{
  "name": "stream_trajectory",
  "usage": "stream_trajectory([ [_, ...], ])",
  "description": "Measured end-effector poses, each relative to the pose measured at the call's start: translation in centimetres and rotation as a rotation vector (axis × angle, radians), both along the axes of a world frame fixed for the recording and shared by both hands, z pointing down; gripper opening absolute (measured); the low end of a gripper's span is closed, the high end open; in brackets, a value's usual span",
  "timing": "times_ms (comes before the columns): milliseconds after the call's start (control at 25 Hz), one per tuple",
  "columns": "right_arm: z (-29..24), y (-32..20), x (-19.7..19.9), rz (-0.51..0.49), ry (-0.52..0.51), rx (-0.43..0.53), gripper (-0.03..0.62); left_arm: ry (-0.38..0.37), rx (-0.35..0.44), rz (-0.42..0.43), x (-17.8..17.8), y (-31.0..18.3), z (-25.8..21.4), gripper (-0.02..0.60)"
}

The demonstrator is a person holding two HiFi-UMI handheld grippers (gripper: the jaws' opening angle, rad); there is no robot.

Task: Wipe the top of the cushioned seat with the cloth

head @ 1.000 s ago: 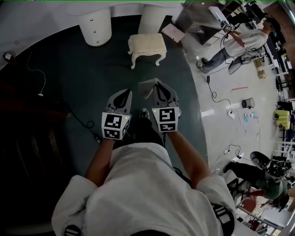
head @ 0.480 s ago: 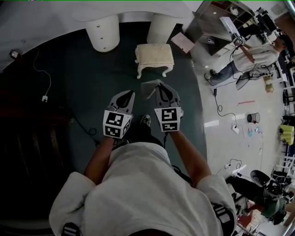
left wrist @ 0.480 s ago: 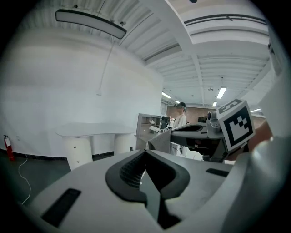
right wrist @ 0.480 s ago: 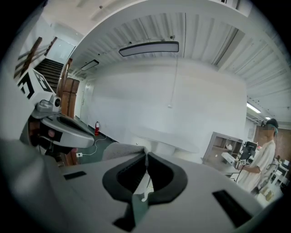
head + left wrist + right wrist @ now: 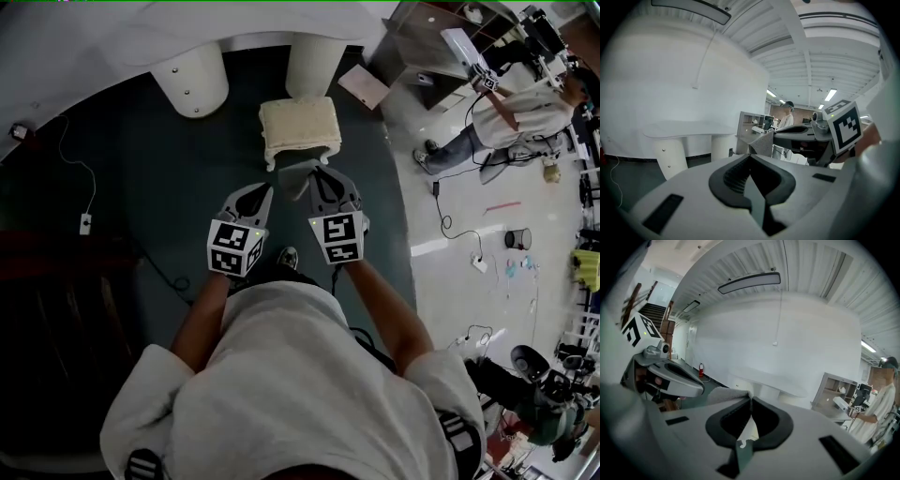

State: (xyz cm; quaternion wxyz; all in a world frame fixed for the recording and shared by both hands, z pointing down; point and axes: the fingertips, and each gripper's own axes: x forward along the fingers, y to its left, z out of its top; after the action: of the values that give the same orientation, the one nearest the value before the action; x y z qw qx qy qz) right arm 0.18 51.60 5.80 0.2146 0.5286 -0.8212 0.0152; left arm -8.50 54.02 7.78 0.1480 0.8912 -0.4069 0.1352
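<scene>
Wiping not yet begun: right gripper (image 5: 315, 172) pinches the grey fabric cloth (image 5: 294, 178) short of the cream cushioned seat (image 5: 299, 121); left gripper (image 5: 264, 190) closed on nothing.

The cloth (image 5: 294, 178) looks like soft matt grey fabric, a bit fuzzy. The cushioned seat (image 5: 300, 122) has a cream, nubbly textile top. The left gripper (image 5: 262, 192) and right gripper (image 5: 321, 176) are smooth matt grey plastic, with black ribbed lining inside the fingers (image 5: 733, 176). The dark floor (image 5: 169, 187) is dull, while the pale floor (image 5: 469, 234) on the right is shiny.
</scene>
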Motion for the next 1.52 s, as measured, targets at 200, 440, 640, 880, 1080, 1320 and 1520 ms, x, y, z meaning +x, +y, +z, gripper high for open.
stream_trajectory([
  [200, 1.7, -3.2, 2.7, -0.038, -0.007, -0.032, 0.018, 0.0, -0.033, -0.047, 2.1, -3.2, 1.6, 0.015],
  [440, 3.6, -6.8, 3.5, -0.053, -0.013, -0.059, 0.018, -0.014, -0.048, -0.076, 2.0, -6.6, 2.9, 0.015],
  [640, 5.4, -14.3, 1.5, -0.031, 0.007, -0.091, 0.018, 0.001, -0.087, -0.077, -0.4, -14.5, 4.6, 0.015],
  [880, 5.9, -19.1, 3.0, -0.076, 0.05, -0.108, 0.018, 0.02, -0.116, -0.087, 2.3, -20.4, 6.3, 0.015],
  [1080, 6.8, -25.4, 3.5, -0.035, 0.053, -0.151, 0.018, 0.025, -0.144, -0.045, 3.3, -27.1, 7.0, 0.015],
  [1320, 8.2, -32.3, 4.0, 0.003, 0.013, -0.198, 0.018, -0.04, -0.189, 0.034, 4.6, -33.4, 8.1, 0.015],
  [1520, 9.4, -39.2, 5.3, 0.053, -0.012, -0.201, 0.017, -0.06, -0.205, 0.093, 6.2, -40.5, 8.6, 0.015],
])
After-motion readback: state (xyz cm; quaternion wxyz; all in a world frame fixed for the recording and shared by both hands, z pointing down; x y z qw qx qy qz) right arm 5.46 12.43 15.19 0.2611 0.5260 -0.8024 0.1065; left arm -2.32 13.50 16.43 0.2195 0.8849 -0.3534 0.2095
